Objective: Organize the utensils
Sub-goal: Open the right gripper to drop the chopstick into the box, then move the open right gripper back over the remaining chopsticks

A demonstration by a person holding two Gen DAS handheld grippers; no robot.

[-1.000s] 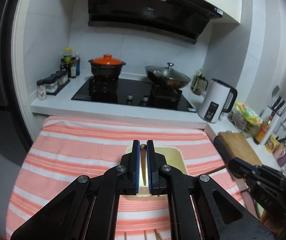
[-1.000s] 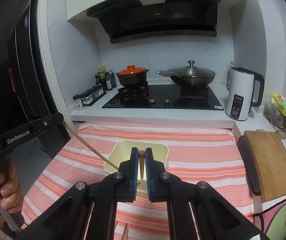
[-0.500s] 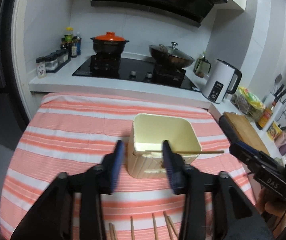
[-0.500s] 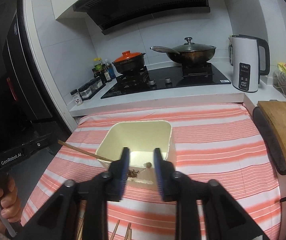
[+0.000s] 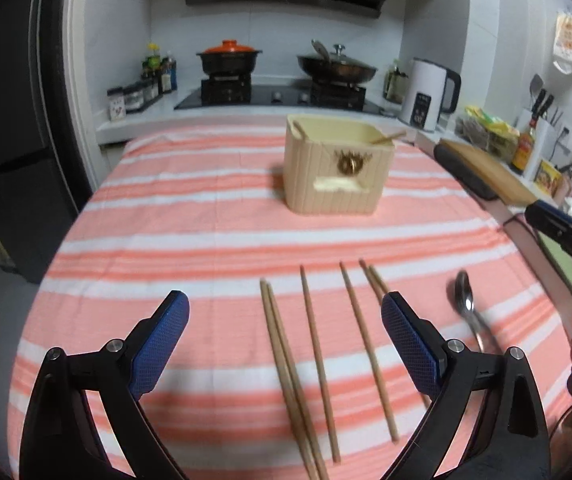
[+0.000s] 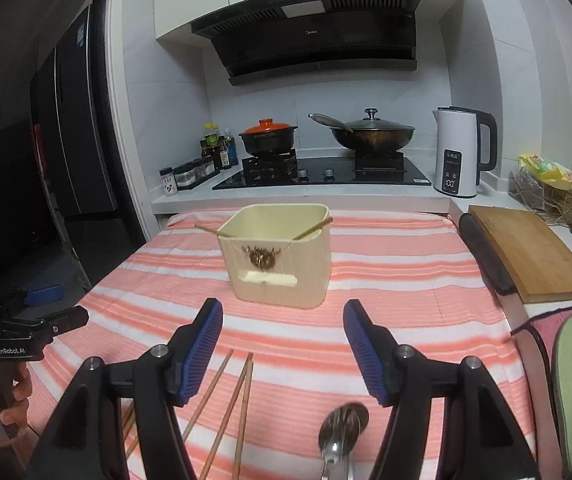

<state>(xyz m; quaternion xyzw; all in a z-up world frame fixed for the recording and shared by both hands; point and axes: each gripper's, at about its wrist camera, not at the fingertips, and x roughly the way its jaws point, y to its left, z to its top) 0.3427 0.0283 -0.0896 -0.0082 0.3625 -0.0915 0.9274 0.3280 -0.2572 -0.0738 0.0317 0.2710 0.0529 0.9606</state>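
Note:
A cream utensil box (image 5: 338,168) (image 6: 276,256) stands on the striped cloth, with two chopsticks (image 6: 312,229) leaning across its rim. Several wooden chopsticks (image 5: 314,344) (image 6: 226,408) lie side by side on the cloth near me, and a metal spoon (image 5: 466,308) (image 6: 342,428) lies to their right. My left gripper (image 5: 284,312) hovers over the loose chopsticks, its jaws still opening and nothing between the pads. My right gripper (image 6: 282,324) hangs above the spoon and the rightmost chopsticks, jaws also opening and empty.
Behind the table (image 5: 174,240) runs a counter with a hob, an orange-lidded pot (image 6: 268,136), a lidded wok (image 6: 370,134) and a white kettle (image 6: 458,152). A wooden cutting board (image 6: 526,252) lies on the right. A fridge (image 6: 66,140) stands on the left.
Both grippers were shut on chopsticks over the box, then opened and left them in it. Both have pulled back and down toward the loose chopsticks and spoon, jaws wider.

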